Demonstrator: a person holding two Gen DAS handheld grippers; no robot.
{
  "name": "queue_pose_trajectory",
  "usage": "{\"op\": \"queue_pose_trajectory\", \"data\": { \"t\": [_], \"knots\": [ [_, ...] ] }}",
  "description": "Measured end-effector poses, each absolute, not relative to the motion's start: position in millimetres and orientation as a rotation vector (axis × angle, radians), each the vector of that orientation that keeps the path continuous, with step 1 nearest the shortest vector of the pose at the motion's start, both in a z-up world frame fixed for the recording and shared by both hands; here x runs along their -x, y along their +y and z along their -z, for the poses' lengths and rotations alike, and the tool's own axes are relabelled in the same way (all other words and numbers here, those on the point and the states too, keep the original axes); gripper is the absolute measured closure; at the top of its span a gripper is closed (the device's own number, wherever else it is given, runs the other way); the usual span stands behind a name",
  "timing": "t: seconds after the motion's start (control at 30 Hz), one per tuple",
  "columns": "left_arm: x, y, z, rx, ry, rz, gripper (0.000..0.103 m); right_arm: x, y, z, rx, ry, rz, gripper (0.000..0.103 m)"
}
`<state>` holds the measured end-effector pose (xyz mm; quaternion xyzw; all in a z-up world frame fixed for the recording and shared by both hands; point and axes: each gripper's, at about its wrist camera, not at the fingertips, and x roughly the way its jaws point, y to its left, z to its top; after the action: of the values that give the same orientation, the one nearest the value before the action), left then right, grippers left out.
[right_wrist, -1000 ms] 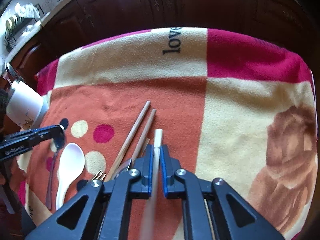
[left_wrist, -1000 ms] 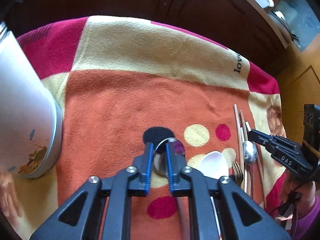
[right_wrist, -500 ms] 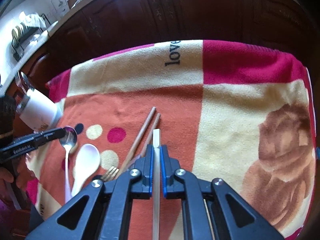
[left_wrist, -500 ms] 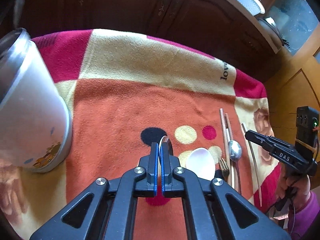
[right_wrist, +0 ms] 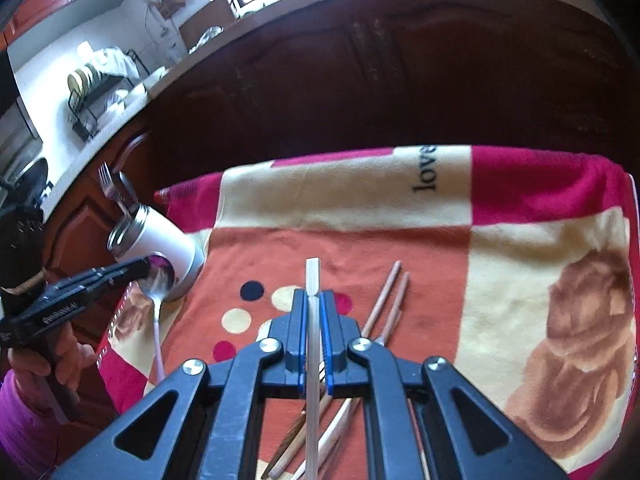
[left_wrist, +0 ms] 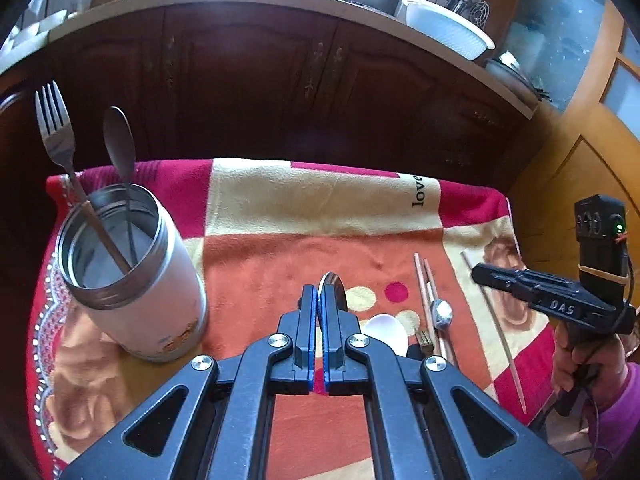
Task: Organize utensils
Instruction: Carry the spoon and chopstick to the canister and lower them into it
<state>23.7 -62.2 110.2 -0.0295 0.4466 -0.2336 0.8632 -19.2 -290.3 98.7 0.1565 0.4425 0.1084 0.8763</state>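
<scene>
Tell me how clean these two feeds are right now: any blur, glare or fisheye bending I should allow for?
Left wrist view: sharp on the container; the right gripper is smeared by motion; the counter edge bows strongly; windows blow out white. Right wrist view: the chopstick in the jaws is softly blurred, the blanket is evenly lit, the cabinets are very dark.

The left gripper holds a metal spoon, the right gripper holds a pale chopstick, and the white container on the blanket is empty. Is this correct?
Not quite. The white container is not empty: the left wrist view shows a fork and a spoon standing in it. The rest holds: the left gripper is shut on a metal spoon, and the right gripper on a pale chopstick.
</scene>
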Motion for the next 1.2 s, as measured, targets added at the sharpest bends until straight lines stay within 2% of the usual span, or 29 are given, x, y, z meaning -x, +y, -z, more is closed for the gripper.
{"op": "queue_pose_trajectory", "data": {
  "t": [0.43, 0.73, 0.77, 0.83, 0.87, 1.2],
  "knots": [
    [-9, -53, -46, -0.033, 1.108, 0.45, 0.063, 19, -224, -31, -0.323, 1.15, -0.288, 0.097],
    [-12, -47, -25, -0.017, 1.164, 0.418, 0.062, 13, -199, -24, -0.153, 1.196, -0.297, 0.097],
    [-12, -47, -24, -0.011, 1.167, 0.421, 0.061, 11, -197, -25, -0.129, 1.196, -0.293, 0.097],
    [-15, -47, -22, 0.003, 1.179, 0.425, 0.047, 7, -193, -24, -0.106, 1.202, -0.293, 0.097],
    [-16, -47, -21, 0.012, 1.186, 0.423, 0.045, 5, -194, -23, -0.108, 1.207, -0.292, 0.097],
    [-28, -52, -12, 0.049, 1.21, 0.441, 0.041, -19, -197, -18, -0.102, 1.242, -0.291, 0.092]
  ]
}}
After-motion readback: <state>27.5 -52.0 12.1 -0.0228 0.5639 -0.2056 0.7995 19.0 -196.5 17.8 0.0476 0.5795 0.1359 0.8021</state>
